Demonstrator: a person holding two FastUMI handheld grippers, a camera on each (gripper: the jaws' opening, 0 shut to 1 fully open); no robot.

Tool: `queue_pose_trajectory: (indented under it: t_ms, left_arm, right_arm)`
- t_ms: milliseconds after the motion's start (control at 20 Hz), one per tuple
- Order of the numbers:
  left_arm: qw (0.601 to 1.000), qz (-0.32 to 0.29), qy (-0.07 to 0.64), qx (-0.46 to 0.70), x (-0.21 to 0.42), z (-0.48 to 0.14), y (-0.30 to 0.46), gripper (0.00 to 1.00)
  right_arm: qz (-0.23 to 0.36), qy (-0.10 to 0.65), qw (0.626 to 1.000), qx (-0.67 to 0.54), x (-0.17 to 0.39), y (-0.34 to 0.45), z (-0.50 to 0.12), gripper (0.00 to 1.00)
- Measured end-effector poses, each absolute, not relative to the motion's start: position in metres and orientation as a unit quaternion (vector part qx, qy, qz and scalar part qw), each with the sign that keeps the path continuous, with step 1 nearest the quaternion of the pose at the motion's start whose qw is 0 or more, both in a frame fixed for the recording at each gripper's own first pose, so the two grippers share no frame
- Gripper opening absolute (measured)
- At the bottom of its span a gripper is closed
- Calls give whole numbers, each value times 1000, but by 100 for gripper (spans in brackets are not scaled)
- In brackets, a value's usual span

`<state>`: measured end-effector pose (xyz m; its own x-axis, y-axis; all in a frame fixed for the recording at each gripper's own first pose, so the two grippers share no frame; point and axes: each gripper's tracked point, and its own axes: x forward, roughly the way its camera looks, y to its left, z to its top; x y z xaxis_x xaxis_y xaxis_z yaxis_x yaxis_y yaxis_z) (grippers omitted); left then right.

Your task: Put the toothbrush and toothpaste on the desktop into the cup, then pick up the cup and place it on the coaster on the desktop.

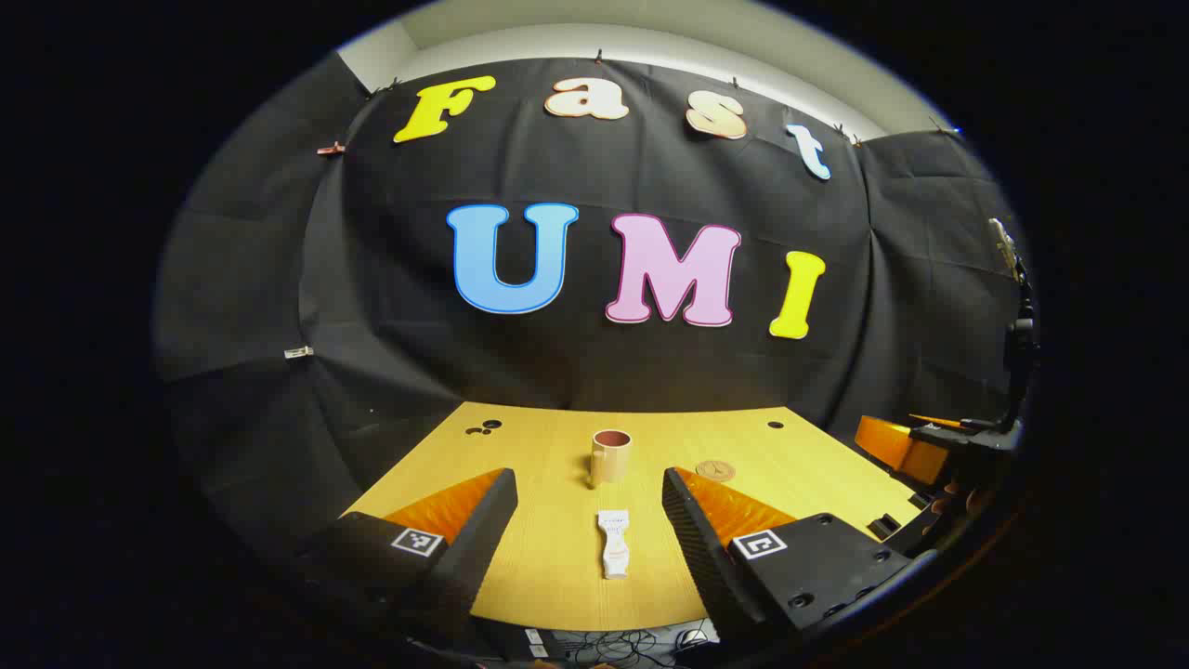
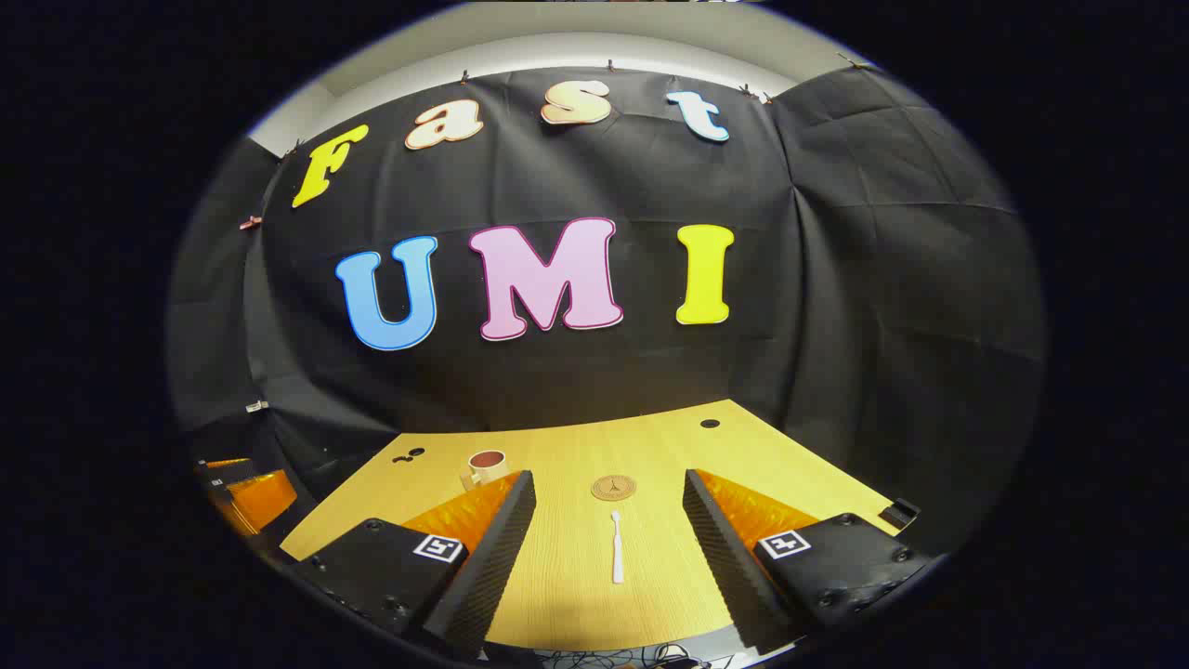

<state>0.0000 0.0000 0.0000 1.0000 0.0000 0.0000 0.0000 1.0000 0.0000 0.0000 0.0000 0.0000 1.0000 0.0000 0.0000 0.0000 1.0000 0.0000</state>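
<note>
The worktop (image 1: 557, 576) is the biggest thing before me — a pale wooden slab running from my near edge back to the black cloth wall; it carries everything I need, all of it laid out apart so each piece can be reached on its own. My left claw (image 1: 590, 520) hovers low over the near edge with its fingers wide apart and nothing between them; my right claw (image 2: 608, 525) hangs the same way, spread and empty, so I judge that no step of the job is yet done. The cup (image 1: 611, 456) stands upright toward the far middle, tan outside and reddish within, its mouth open upward — ready to take things dropped in from above. The coaster (image 2: 613, 487) lies flat to the right of the cup and well apart from it; a small brown disc with a dark motif. The toothpaste (image 1: 614, 544) lies flat, a short white tube lined up between my left fingers, nearer than the cup; the toothbrush (image 2: 617, 548) — slim and white, lengthwise — lies between my right fingers, just nearer than the coaster.
</note>
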Motion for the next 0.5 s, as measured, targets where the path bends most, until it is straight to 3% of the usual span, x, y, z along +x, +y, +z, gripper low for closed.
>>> queue_pose_trajectory:
  t_ms: [500]
  left_arm:
    - [1000,1,21,-8,4,-13,-8,98]
  right_arm:
    - [-4,5,1000,-2,-2,-13,-9,98]
